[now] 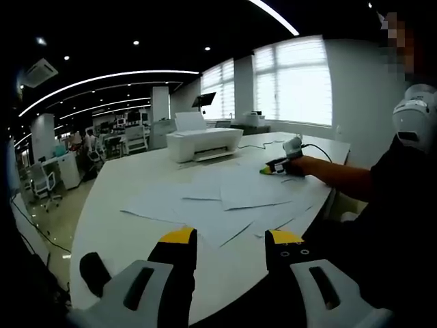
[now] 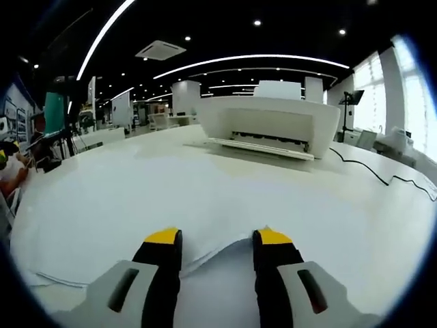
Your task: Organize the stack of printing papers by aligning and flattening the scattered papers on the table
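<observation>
The printing papers (image 1: pixel 225 198) lie loose and overlapping across the near part of the white table (image 1: pixel 130 198), fanned at different angles with their corners sticking out past one another. In the left gripper view, the left gripper (image 1: pixel 225 242) hangs above the table's near edge with its yellow-tipped fingers (image 1: pixel 179 238) spread apart and nothing between them; the sheets sit just beyond the tips. Farther along the table in this view the right gripper (image 1: pixel 276 166) rests low at the far side of the spread, held by a person's hand, the forearm (image 1: pixel 334 172) reaching in from the right; whether it touches a sheet cannot be told from here.

In the right gripper view, the right gripper (image 2: pixel 213 238) is down close to the tabletop (image 2: pixel 102 205), its fingers (image 2: pixel 164 239) apart. A raised corner of a white sheet (image 2: pixel 212 256) points up into the gap between them, the sheet's edge running off to the lower left (image 2: pixel 61 280); the tips do not close on it.

Beyond the papers stands a white printer (image 2: pixel 270 123) with its output tray toward the grippers, and a black cable (image 2: pixel 382 174) snakes over the table to its right. Behind are bright windows (image 1: pixel 290 78) and an open office with desks and chairs (image 1: pixel 44 181).
</observation>
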A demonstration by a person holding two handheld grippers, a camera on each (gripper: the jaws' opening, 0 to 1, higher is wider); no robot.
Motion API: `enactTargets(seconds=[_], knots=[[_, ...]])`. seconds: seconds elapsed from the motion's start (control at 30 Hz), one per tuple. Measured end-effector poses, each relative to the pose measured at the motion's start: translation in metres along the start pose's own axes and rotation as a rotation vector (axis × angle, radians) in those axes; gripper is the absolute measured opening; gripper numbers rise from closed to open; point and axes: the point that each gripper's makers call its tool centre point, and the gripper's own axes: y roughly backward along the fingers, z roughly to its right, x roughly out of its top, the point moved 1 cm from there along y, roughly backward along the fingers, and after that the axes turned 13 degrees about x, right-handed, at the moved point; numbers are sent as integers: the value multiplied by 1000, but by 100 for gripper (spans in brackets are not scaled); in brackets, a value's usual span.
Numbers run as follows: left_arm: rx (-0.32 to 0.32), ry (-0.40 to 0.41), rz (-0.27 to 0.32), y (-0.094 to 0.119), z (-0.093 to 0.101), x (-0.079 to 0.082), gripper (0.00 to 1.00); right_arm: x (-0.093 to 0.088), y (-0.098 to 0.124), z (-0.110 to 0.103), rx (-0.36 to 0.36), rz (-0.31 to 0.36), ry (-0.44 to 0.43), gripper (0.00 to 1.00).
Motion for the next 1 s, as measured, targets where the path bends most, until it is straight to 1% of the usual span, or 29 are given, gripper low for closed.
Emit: enactTargets(seconds=[0.2,0.3,0.33,0.5,0.67,0.7,0.8,1.0], knots=[[-3,-5,1,-1,2,2,45,0,-3,-9,44,-1,14,23],[-6,-8,-1,-1,3,2,45,-1,-4,-22,86,-6,25,12],[-6,-9,-1,-1,3,2,45,-1,-5,-23,87,-8,28,10],[-5,-12,1,-2,3,4,45,-1,-4,-28,103,-7,36,9],[-10,-13,2,-3,4,6,45,-1,-3,-30,103,-7,39,9],[-10,-12,1,-4,4,5,45,-1,-3,-32,103,-7,45,8],[-10,-11,-1,-4,5,4,45,-1,-1,-31,79,-6,54,2],[-9,-6,-3,-3,5,2,45,-1,1,-36,72,-7,55,0]])
